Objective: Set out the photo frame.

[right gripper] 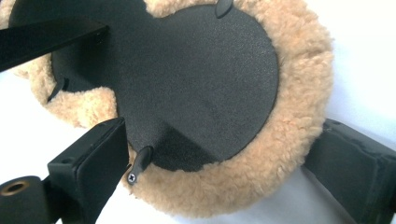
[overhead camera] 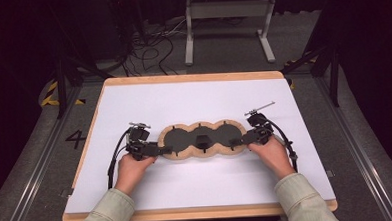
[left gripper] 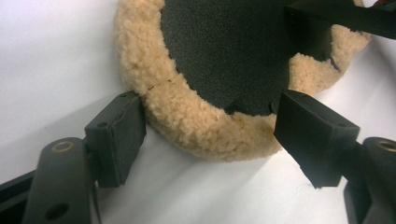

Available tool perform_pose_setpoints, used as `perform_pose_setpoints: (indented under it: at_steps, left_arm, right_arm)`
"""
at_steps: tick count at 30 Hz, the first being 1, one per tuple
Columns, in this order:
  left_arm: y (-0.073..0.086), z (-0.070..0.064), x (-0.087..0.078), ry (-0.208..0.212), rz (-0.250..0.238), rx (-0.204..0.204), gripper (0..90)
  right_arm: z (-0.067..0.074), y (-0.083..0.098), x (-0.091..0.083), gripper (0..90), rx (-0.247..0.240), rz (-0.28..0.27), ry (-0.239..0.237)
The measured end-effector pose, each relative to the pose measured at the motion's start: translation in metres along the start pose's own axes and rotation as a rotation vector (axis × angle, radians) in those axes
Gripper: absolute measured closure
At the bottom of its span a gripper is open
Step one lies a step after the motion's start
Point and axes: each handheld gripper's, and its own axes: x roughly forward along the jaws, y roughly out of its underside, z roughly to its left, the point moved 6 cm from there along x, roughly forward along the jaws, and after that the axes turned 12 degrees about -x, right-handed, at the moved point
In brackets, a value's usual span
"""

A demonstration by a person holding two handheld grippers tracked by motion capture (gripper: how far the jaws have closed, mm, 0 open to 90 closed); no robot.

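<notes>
At the middle of the white table [overhead camera: 133, 100] lies the fleece pad [overhead camera: 183, 152], a three-lobed piece with a tan pile rim around black textured discs, long axis running left to right, black side up. I have the left gripper [overhead camera: 161, 151] at its left lobe and the right gripper [overhead camera: 235, 141] at its right lobe. In the left gripper view both jaws stand well apart, straddling the fleece rim [left gripper: 205, 128]: one pad is just beside the outer pile, the other sits by the inner edge of the black disc [left gripper: 224, 51]; nothing is clamped. In the right gripper view the jaws are likewise wide, bracketing the right lobe's rim [right gripper: 261, 163], with a small screwed tab [right gripper: 139, 163] close to the nearer jaw; no hold there either. Judgement: the step in hand is taking a matched grip on both ends. To do it well, I would slide each jaw fully over the rim before closing, so that the pads bite backing and not loose pile alone. I would keep the right jaw off the tab. Close both sides together and lift level, or the middle lobe may sag and twist.
</notes>
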Motion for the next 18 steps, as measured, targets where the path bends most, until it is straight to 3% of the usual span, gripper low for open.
perform_pose_setpoints:
  at_steps: [3, 9, 12, 13, 18]
  left_arm:
    - [-0.002, -0.001, -0.005, -0.006, -0.031, 0.014, 30.9]
    - [-0.005, -0.007, -0.014, 0.008, -0.09, 0.039, 34.4]
    - [-0.005, -0.009, -0.017, -0.001, -0.11, 0.053, 36.1]
    - [-0.006, -0.008, -0.018, -0.022, -0.127, 0.073, 37.3]
    - [-0.005, -0.017, -0.025, -0.042, -0.163, 0.112, 42.0]
  right_arm:
    - [0.001, 0.0, 0.0, 7.4, 0.004, 0.009, 0.013]
    - [0.003, 0.0, -0.007, 9.9, 0.015, -0.024, 0.009]
    - [0.006, 0.0, -0.013, 17.8, -0.01, -0.041, 0.063]
    - [0.007, 0.001, -0.014, 21.2, -0.011, -0.045, 0.077]
    - [0.008, 0.005, -0.021, 33.9, -0.025, -0.093, 0.129]
